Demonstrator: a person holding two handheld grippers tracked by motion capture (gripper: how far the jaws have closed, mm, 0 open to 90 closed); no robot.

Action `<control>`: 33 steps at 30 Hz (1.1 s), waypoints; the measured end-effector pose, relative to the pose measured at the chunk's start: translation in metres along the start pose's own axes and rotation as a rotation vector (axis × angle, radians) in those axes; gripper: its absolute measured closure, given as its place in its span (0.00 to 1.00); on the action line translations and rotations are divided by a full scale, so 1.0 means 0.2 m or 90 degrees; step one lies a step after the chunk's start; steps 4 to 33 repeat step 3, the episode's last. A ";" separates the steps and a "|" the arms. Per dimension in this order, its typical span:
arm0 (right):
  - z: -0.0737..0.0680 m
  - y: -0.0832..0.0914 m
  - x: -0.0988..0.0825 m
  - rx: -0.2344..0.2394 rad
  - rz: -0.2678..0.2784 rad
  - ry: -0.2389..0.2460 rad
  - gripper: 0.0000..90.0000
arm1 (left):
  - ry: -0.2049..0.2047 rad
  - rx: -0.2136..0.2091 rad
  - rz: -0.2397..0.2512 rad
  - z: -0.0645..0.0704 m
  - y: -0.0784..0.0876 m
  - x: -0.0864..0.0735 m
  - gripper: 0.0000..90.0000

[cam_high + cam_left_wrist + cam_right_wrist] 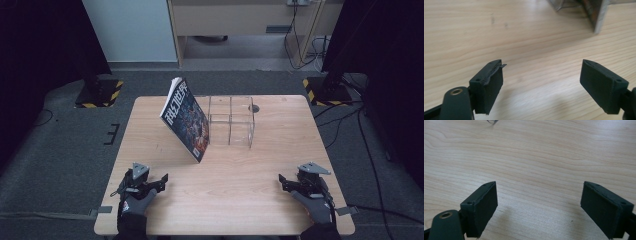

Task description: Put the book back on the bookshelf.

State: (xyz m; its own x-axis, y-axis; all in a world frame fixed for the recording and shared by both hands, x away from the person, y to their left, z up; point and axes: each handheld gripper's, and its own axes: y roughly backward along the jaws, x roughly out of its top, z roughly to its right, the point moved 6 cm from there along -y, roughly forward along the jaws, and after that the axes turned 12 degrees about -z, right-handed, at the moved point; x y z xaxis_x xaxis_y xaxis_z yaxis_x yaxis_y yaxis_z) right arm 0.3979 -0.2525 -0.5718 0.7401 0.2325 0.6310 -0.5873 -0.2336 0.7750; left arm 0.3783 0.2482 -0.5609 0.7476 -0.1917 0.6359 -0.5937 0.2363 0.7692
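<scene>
Magazine point(186, 119): stands tilted on the counter point(230, 200), top leaning left, its right edge against the clear acrylic organizer point(231, 121).
Left hand-held gripper point(159, 180): near the counter's front left, well short of the magazine, which lies ahead and to its right; jaws wide apart, nothing between them.
Right hand-held gripper point(283, 180): front right, well apart from the magazine; jaws spread wide, holding nothing.

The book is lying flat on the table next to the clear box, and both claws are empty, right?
Not flat. In the high view the book stands tilted, leaning against the clear box. The left claw and right claw are indeed empty.
</scene>
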 end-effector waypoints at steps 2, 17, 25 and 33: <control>0.01 0.00 0.00 -0.006 -0.004 -0.001 0.14 | 0.010 0.011 -0.009 -0.04 0.00 -0.02 0.18; 0.02 0.00 0.00 -0.012 -0.006 -0.001 0.14 | 0.015 0.013 -0.015 -0.05 -0.01 -0.03 0.17; 0.02 0.00 0.00 -0.012 -0.006 -0.001 0.14 | 0.015 0.013 -0.015 -0.05 -0.01 -0.03 0.17; 0.02 0.00 0.00 -0.012 -0.006 -0.001 0.14 | 0.015 0.013 -0.015 -0.05 -0.01 -0.03 0.17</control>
